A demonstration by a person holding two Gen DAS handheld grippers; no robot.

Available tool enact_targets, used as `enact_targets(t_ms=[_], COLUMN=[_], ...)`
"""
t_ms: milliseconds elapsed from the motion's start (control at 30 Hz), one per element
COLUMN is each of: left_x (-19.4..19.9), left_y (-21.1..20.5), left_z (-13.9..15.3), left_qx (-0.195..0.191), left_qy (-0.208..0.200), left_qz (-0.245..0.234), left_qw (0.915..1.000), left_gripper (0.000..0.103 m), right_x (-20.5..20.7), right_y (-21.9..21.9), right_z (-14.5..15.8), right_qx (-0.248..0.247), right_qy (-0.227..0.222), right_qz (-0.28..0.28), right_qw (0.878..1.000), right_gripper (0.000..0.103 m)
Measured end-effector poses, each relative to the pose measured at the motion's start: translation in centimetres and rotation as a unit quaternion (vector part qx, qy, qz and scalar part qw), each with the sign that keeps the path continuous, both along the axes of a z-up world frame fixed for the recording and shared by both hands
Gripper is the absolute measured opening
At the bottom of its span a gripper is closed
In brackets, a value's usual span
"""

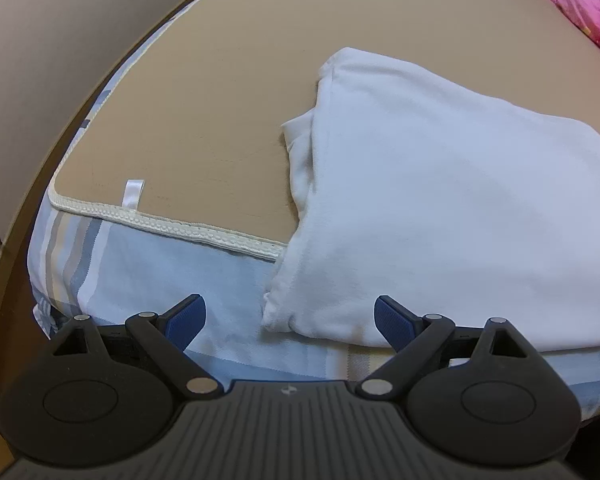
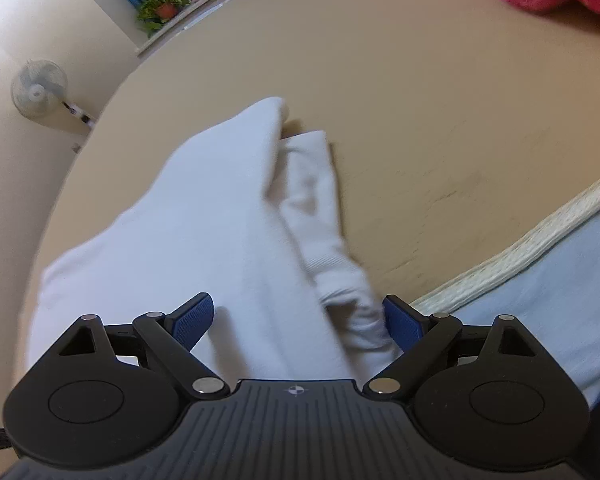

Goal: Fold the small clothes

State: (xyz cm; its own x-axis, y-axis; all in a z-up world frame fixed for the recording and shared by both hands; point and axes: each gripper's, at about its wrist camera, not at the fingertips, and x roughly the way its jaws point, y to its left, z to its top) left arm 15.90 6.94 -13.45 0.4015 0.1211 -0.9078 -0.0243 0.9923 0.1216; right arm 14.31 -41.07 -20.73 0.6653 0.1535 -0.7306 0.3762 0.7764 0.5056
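Left wrist view looks down on a bed covered by a smooth tan mat with a woven cream edging and a small white satin loop. Below the edging a soft blue-and-grey striped sheet shows. A white garment, fleecy and folded into a thick, roughly rectangular wad, lies on the mat with its near end hanging over the edging onto the sheet. The left gripper hovers at that near corner, jaws spread wide, nothing between its blue ribbed pads. Beyond the garment, a pink floral bundle sits at the bed's far side.

Right wrist view is blurred; the right gripper is released too, jaws apart over the garment's near end, with folded layers lying between them but not pinched. No containers are in sight.
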Motion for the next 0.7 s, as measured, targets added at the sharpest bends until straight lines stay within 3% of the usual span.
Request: enact_targets(t_ms=[33,67,100,133,167,200,333,500,600,700], left_x=[0.1,0.1,0.2,0.2,0.1,0.1,0.1,0.6,0.7,0.7], left_y=[0.0,0.1,0.2,0.4,0.5,0.6,1.0,2.6,4.8,7.2], left_z=[-0.1,-0.2,-0.3,-0.3,-0.4,-0.5,-0.9,-1.4,-1.1,-0.7], left_qx=[0.001,0.002,0.001,0.0,0.0,0.001,0.005,0.024,0.01,-0.005], left_qy=[0.0,0.001,0.003,0.003,0.004,0.004,0.008,0.034,0.038,0.036], left_qz=[0.001,0.002,0.004,0.006,0.008,0.009,0.015,0.047,0.073,0.096], left_qw=[1.0,1.0,1.0,1.0,1.0,0.9999,0.9999,0.998,0.9965,0.9947], left_gripper=[0.094,0.094,0.094,0.094,0.094,0.094,0.094,0.094,0.094,0.094], right_x=[0.0,-0.1,-0.1,-0.2,-0.3,-0.5,-0.5,1.4,3.3,5.2], right_y=[-0.1,-0.2,-0.2,-0.3,-0.6,-0.7,-0.4,0.9,5.2,12.0], right_z=[0.0,0.0,0.0,0.0,-0.1,0.0,0.8,2.1,6.1,10.6], right_qx=[0.008,0.013,0.015,0.023,0.044,0.061,0.077,0.03,-0.078,-0.178], right_qy=[-0.001,-0.002,0.0,0.005,0.006,0.005,-0.002,0.056,0.044,-0.009], right_qz=[0.0,0.002,0.002,-0.002,-0.007,-0.017,-0.028,-0.05,-0.019,0.05], right_qw=[1.0,1.0,1.0,1.0,0.999,0.998,0.997,0.997,0.996,0.983], right_gripper=[0.092,0.081,0.058,0.045,0.033,0.029,0.024,0.022,0.019,0.018])
